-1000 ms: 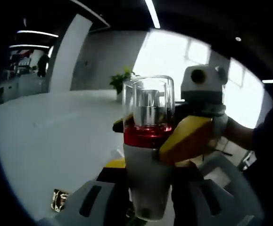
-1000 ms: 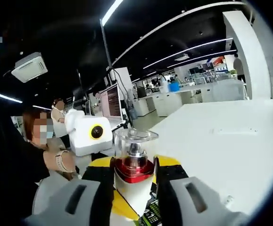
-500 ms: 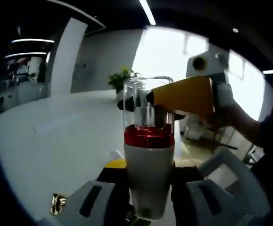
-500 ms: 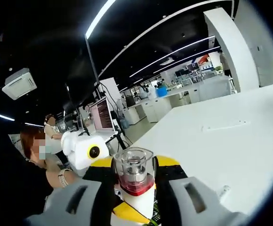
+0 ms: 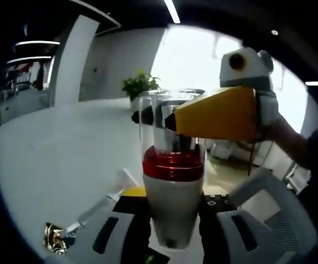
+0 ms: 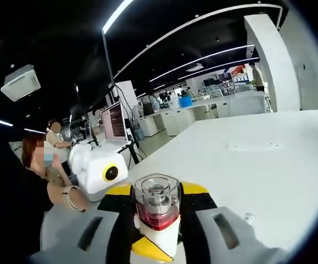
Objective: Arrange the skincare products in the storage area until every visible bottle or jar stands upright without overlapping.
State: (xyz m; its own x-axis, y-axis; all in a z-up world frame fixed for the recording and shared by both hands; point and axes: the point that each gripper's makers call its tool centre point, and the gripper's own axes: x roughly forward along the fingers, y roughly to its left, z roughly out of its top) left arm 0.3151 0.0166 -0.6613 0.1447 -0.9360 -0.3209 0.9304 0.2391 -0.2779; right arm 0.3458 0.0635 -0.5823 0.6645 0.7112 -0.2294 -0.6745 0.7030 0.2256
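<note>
A skincare bottle (image 5: 172, 165) with a white body, a red band and a clear cap is held upright in the air above a white table (image 5: 54, 159). My left gripper (image 5: 172, 220) is shut on its white body from below. My right gripper (image 5: 160, 116), with yellow jaws, comes in from the right and is clamped across the clear cap. In the right gripper view the same bottle (image 6: 156, 217) sits between my right gripper's (image 6: 157, 193) jaws, cap end up. A yellow jaw of the left gripper (image 6: 148, 249) shows under the bottle's body.
A small shiny gold-and-black item (image 5: 54, 243) and a clear tube (image 5: 101, 206) lie on the table near the left gripper. A potted plant (image 5: 139, 85) stands at the far edge and a white chair (image 5: 268, 220) at the right. A seated person (image 6: 35, 165) and a monitor (image 6: 115, 121) are beyond the table.
My right gripper has risen from the bottle's red band and body to the clear cap and levelled out. The left gripper has kept hold of the body.
</note>
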